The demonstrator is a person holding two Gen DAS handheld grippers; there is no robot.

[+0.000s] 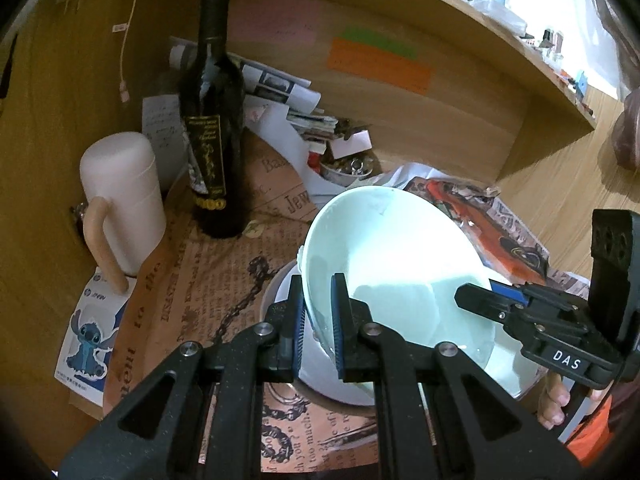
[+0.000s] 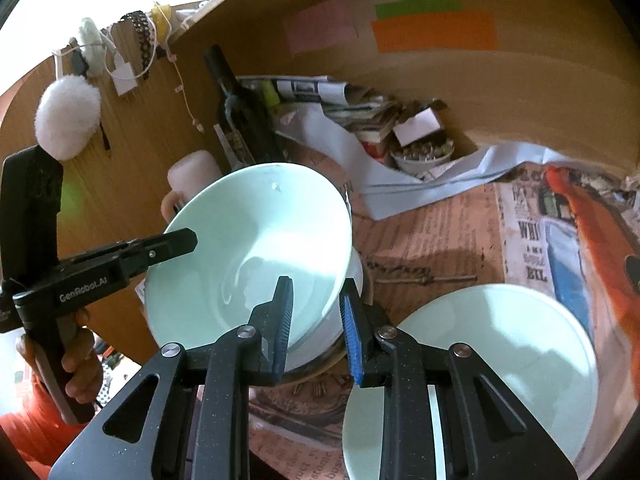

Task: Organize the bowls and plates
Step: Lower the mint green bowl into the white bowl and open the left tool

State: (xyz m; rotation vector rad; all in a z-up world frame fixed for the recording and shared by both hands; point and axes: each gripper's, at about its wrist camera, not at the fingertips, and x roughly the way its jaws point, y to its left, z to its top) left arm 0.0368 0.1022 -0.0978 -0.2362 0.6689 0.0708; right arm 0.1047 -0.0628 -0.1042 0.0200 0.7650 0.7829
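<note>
Writing: "DAS" on the right gripper; "GenRobot.AI" on the left gripper.
Bowl: pale mint, glossy, tilted, mouth facing the cameras.
Grip: both tongs clamped on its rim, opposite sides.
Place: nested atop a white bowl; second mint bowl beside the right tongs.

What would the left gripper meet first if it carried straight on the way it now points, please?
Probably the far inner wall of the pale green bowl that the left gripper is clamping by the rim; depth is unclear.

bowl: glossy ceramic | bottle: dark glass | shelf: wood
</note>
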